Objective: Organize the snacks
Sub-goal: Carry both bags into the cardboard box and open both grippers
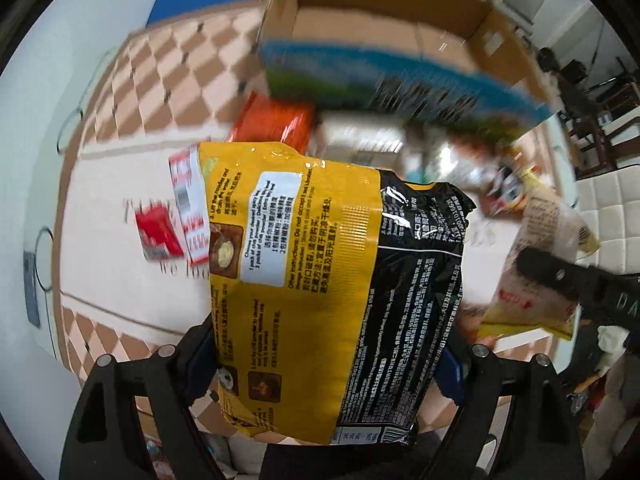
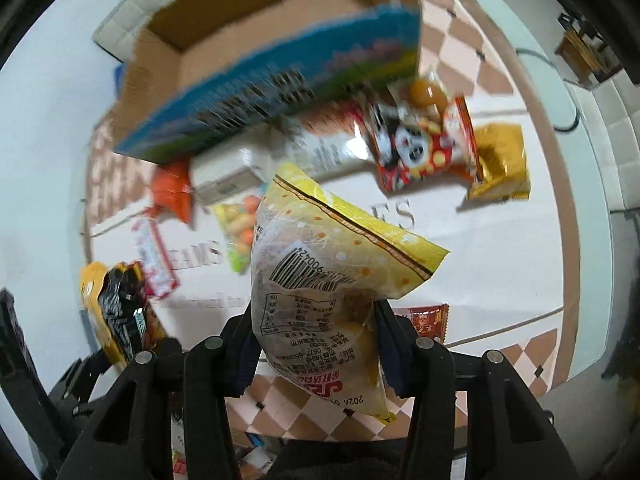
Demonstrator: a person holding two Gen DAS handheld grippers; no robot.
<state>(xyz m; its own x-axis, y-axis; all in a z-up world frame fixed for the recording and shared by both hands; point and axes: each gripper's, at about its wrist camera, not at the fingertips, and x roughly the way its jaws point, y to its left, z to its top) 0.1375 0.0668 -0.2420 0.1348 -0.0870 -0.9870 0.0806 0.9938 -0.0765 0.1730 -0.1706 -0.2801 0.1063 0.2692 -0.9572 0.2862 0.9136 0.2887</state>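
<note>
Left gripper (image 1: 332, 364) clamped on a yellow-and-black noodle pack (image 1: 336, 280), held up across the middle of the left wrist frame. Right gripper (image 2: 316, 344) clamped on a clear pouch (image 2: 320, 292) with yellow trim, barcode facing up, centre of the right wrist frame. Open box (image 2: 256, 40) with a blue printed side at the top of both frames, blurred. Below it on the counter (image 2: 500, 260): panda pack (image 2: 416, 144) and gold bag (image 2: 500, 160) at upper right, orange pack (image 2: 172, 192) and candy bag (image 2: 236, 232) left of centre.
</note>
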